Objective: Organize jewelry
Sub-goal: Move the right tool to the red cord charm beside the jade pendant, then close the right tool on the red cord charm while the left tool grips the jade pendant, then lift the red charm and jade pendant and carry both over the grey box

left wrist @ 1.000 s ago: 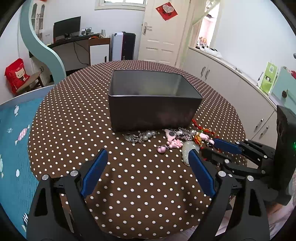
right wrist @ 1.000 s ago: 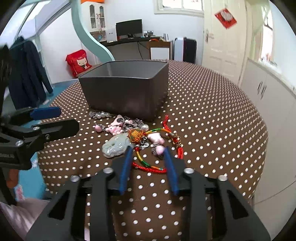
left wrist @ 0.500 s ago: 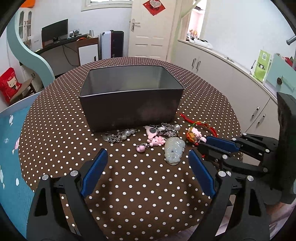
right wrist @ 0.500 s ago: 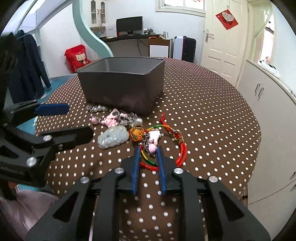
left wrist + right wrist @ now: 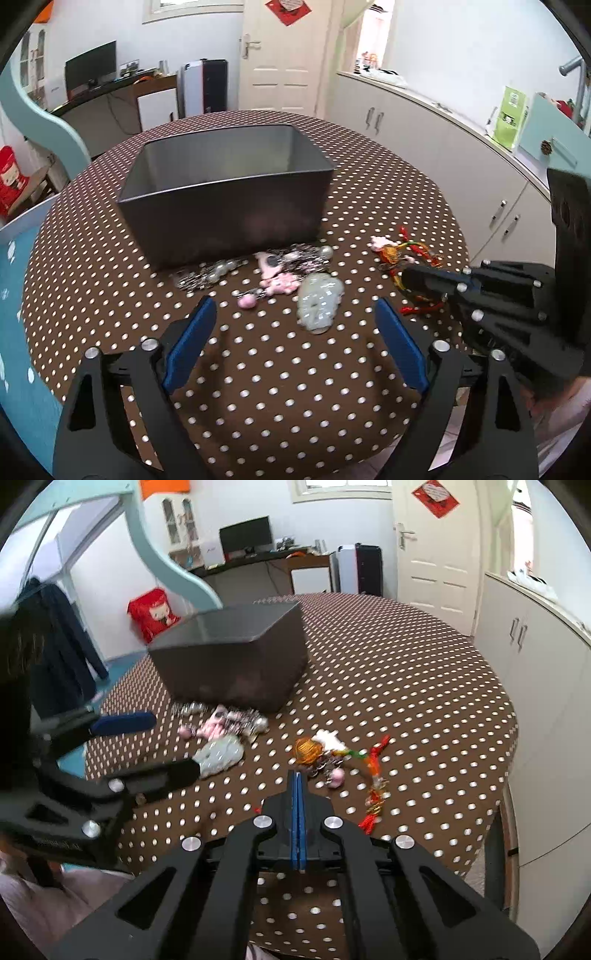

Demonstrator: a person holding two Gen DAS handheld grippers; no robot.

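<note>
Our right gripper (image 5: 297, 775) has just pressed its jaws together, low in the frame's centre, seemingly pinching the red cord bracelet (image 5: 373, 771), though blur hides the actual grip; a thin hold could slip, or the trailing charms could snag and drag across the dotted table (image 5: 406, 672). Our left gripper (image 5: 295, 325), spread wide and empty, has been narrowing slightly before the pale jade pendant (image 5: 319, 301). The grey box (image 5: 225, 199) stands upper centre, jewelry against its near wall; open cloth lies right, where the table's rim nears the cord.
</note>
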